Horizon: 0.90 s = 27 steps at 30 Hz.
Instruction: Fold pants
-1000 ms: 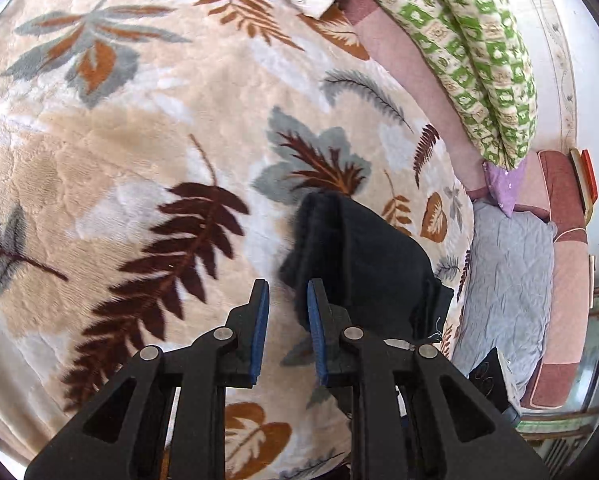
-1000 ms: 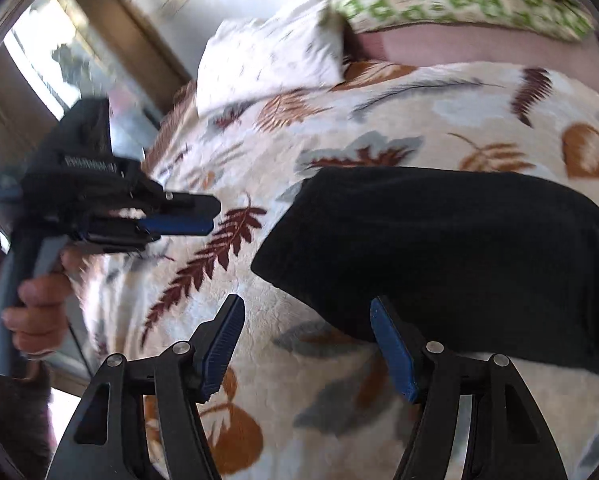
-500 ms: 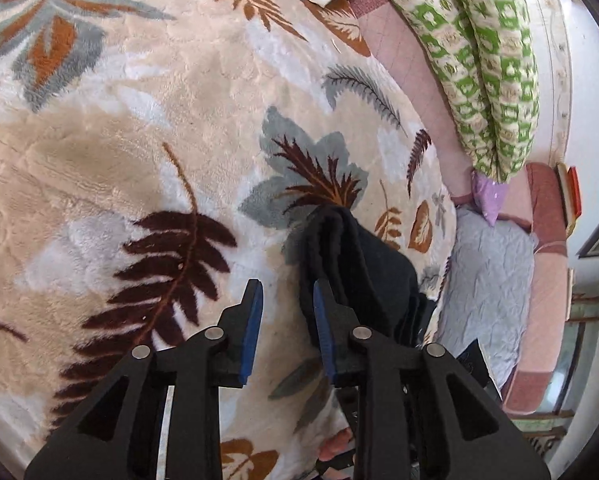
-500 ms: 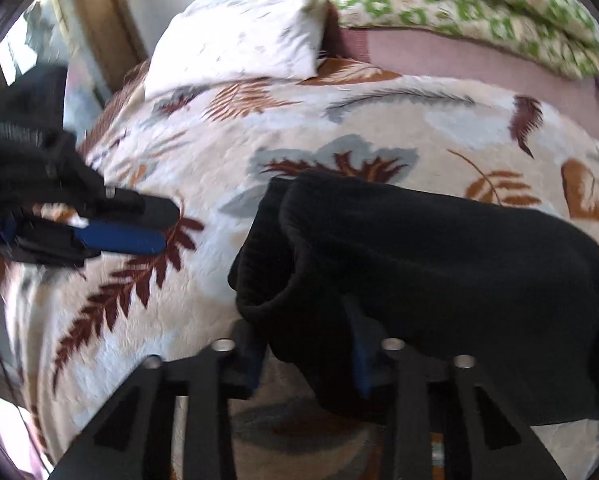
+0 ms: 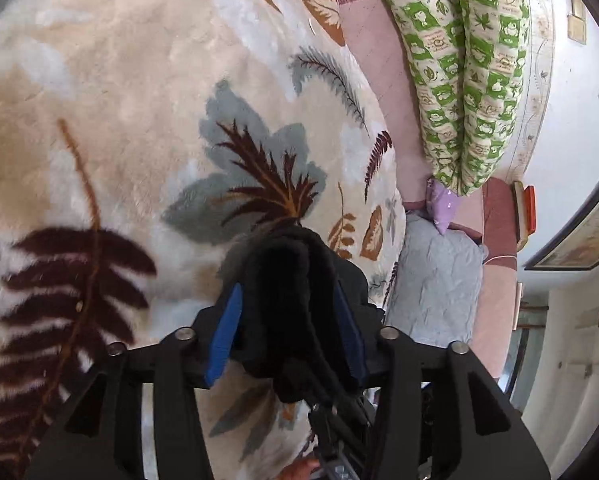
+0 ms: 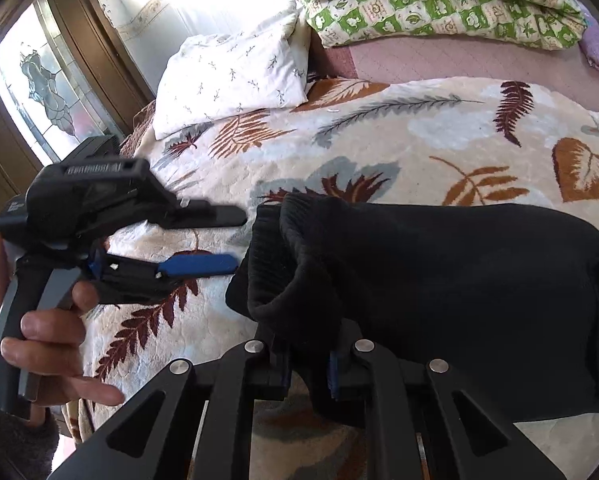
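The right gripper (image 6: 307,364) has just closed onto the near edge of the black pants (image 6: 439,272) lying on the leaf-print blanket (image 6: 419,140). The left gripper (image 6: 235,240) has just been opening; the pants' end sits between its jaws. Its embossed label is unreadable.

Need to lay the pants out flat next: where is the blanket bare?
The blanket is bare between the black pants and the pink sheet, and between the pants and the white pillow. The head of the bed is crowded with the pillow and the green quilt. A grey cloth lies past the blanket's edge.
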Available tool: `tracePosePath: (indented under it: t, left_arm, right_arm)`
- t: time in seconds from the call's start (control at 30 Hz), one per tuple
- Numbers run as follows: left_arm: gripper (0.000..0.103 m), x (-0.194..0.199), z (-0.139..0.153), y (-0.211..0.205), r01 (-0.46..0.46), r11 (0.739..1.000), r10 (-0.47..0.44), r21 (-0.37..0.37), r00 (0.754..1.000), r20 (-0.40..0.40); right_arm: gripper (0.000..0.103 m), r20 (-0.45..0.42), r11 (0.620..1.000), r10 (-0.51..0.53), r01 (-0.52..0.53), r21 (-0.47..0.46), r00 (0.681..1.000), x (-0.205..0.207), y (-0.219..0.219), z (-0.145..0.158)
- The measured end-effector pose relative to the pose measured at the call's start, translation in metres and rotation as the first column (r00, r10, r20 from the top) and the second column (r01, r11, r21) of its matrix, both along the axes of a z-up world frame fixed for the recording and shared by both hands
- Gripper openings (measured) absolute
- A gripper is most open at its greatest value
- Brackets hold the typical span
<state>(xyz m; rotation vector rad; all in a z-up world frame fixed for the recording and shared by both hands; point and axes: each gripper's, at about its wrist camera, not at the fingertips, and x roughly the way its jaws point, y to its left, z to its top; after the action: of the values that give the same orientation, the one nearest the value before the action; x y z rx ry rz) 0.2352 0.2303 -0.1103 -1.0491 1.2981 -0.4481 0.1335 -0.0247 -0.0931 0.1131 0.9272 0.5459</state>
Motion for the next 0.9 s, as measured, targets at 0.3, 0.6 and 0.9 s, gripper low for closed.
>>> tracePosePath:
  t: [0.3, 0.6, 0.9]
  left_arm:
    - [0.053, 0.013, -0.012, -0.006, 0.086, 0.995, -0.087, -0.040, 0.996, -0.010]
    - [0.031, 0.018, 0.013, -0.038, 0.189, 0.982, -0.189, 0.005, 0.981, 0.032]
    - [0.016, 0.015, 0.020, -0.049, 0.185, 0.982, -0.182, 0.046, 0.981, -0.064]
  right_arm:
    - [0.025, -0.038, 0.998, 0.055, -0.054, 0.022, 0.998, -0.002, 0.011, -0.010]
    - [0.043, -0.011, 1.000, 0.030, -0.030, -0.003, 0.999, -0.007, 0.009, -0.007]
    - [0.066, 0.119, 0.993, -0.028, 0.041, -0.109, 0.993, -0.014, 0.022, 0.005]
